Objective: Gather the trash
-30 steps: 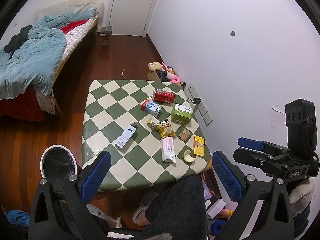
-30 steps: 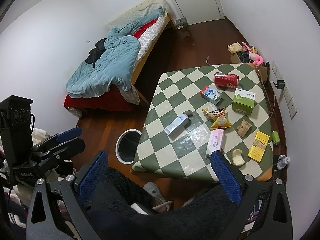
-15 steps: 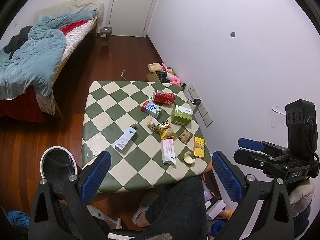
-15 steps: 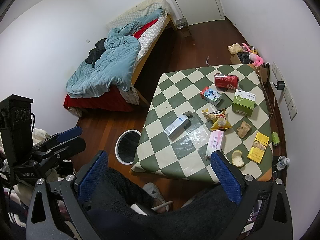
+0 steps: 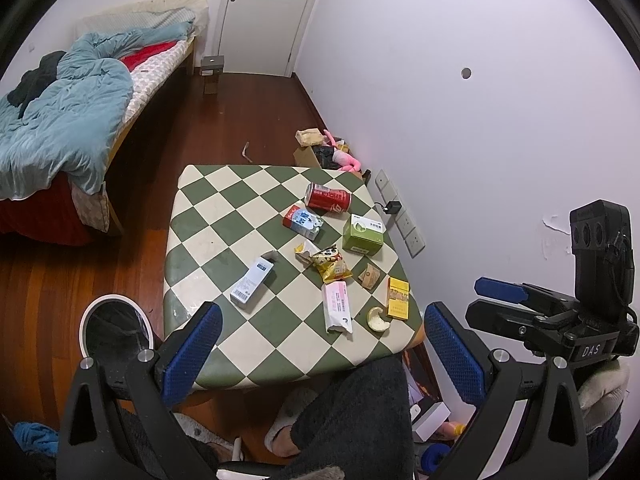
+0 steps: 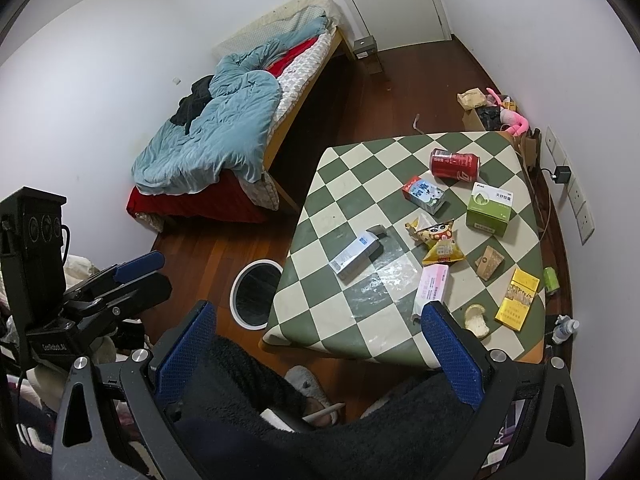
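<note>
Trash lies on a green-and-white checkered table point(image 5: 208, 216) point(image 6: 340, 184): a red can point(image 5: 328, 198) point(image 6: 455, 165) on its side, a blue-white carton point(image 5: 303, 221) point(image 6: 424, 195), a green box point(image 5: 363, 234) point(image 6: 490, 209), a yellow snack bag point(image 5: 330, 265) point(image 6: 438, 242), a grey-white box point(image 5: 252, 282) point(image 6: 355, 256), a pink packet point(image 5: 337, 307) point(image 6: 431, 290), a yellow pack point(image 5: 397, 297) point(image 6: 517, 299), a peel piece point(image 5: 377, 318) point(image 6: 476, 320). A white-rimmed bin point(image 5: 116, 330) point(image 6: 256, 294) stands left of the table. My left gripper point(image 5: 322, 354) and right gripper point(image 6: 316, 350) are open, empty, held high before the table.
A bed with a blue duvet point(image 5: 60, 120) point(image 6: 224, 128) stands at the left. Clutter and a pink toy point(image 5: 344, 158) point(image 6: 512, 118) lie by the right wall. The person's dark-clad legs point(image 5: 348, 420) are below the grippers. The door point(image 5: 260, 12) is at the far end.
Both views have pulled back and up slightly, so the table looks a little smaller and farther. Nothing on the table has moved; both grippers stay open.
</note>
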`<action>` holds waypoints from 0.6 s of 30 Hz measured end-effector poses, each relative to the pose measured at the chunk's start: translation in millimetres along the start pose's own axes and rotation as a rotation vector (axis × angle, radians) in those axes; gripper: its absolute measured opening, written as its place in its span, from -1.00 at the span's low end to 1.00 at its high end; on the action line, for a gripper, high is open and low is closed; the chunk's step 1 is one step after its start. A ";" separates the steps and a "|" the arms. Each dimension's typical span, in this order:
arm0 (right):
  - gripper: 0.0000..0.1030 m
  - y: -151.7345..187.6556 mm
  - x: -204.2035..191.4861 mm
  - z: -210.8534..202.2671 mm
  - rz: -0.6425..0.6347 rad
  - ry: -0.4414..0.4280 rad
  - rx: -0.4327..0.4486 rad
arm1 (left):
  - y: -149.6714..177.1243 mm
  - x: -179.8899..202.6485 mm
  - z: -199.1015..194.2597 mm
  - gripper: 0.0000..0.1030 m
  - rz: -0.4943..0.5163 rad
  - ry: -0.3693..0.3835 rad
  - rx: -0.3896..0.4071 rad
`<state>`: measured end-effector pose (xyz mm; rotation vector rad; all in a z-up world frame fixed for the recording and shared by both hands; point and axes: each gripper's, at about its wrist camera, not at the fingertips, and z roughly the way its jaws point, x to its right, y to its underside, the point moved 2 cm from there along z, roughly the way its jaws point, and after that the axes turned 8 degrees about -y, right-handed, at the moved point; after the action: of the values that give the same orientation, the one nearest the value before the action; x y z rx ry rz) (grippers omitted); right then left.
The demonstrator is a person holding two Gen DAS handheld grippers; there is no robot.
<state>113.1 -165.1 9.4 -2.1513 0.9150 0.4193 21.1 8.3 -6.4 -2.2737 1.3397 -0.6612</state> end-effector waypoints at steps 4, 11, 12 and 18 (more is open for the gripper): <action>1.00 -0.4 -0.1 -0.1 0.000 0.001 0.001 | 0.1 -0.6 -0.2 1.00 -0.001 -0.001 0.002; 1.00 -0.7 0.1 -0.2 -0.002 -0.001 0.001 | -1.0 -1.5 0.2 1.00 -0.003 -0.001 0.004; 1.00 -0.7 0.1 0.0 -0.001 -0.002 0.001 | -0.9 -1.8 0.1 1.00 -0.002 0.001 0.003; 1.00 -0.9 -0.3 0.4 -0.001 0.000 0.002 | -5.9 -2.3 1.6 1.00 -0.002 -0.003 0.008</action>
<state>113.6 -164.2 9.8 -2.1499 0.9138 0.4177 25.1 13.2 -4.7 -2.2689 1.3316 -0.6617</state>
